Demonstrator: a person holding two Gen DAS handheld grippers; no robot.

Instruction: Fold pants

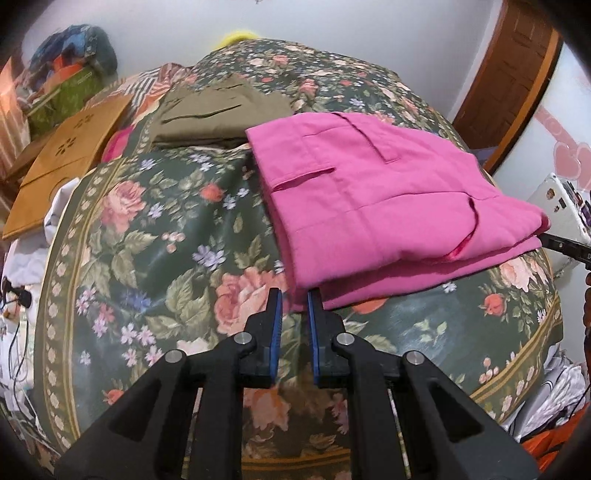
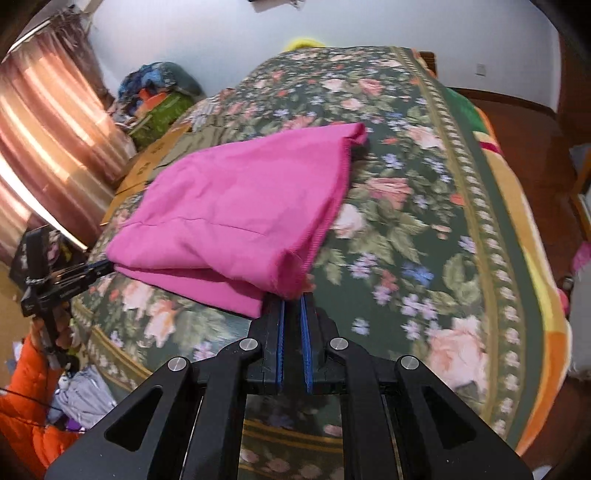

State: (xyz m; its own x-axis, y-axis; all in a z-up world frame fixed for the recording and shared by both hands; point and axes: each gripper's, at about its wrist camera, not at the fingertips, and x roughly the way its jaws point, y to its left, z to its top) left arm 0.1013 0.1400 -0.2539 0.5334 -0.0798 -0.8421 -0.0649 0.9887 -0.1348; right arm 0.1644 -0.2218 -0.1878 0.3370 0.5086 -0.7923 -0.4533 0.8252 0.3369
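— Floral green bedspread [image 1: 155,236] covers the bed; curtains [image 2: 55,140] hang left, white wall [image 2: 258,33] behind.

— Pink pants [image 1: 369,195] lie folded there (olive garment [image 1: 218,110] beyond). Left tongs [image 1: 294,295] and right tongs [image 2: 291,295] each pinch a near corner.

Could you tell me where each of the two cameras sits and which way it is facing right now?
Left wrist: sits on the left gripper, looking down along its fingers over the floral bedspread at the pink pants, with folded olive pants beyond; the right gripper's tip pokes in at the right edge.
Right wrist: sits on the right gripper, looking over the same bed toward curtains; the left gripper and an orange sleeve show at left.
Shared: both see the pink pants, each gripper pinching one corner.
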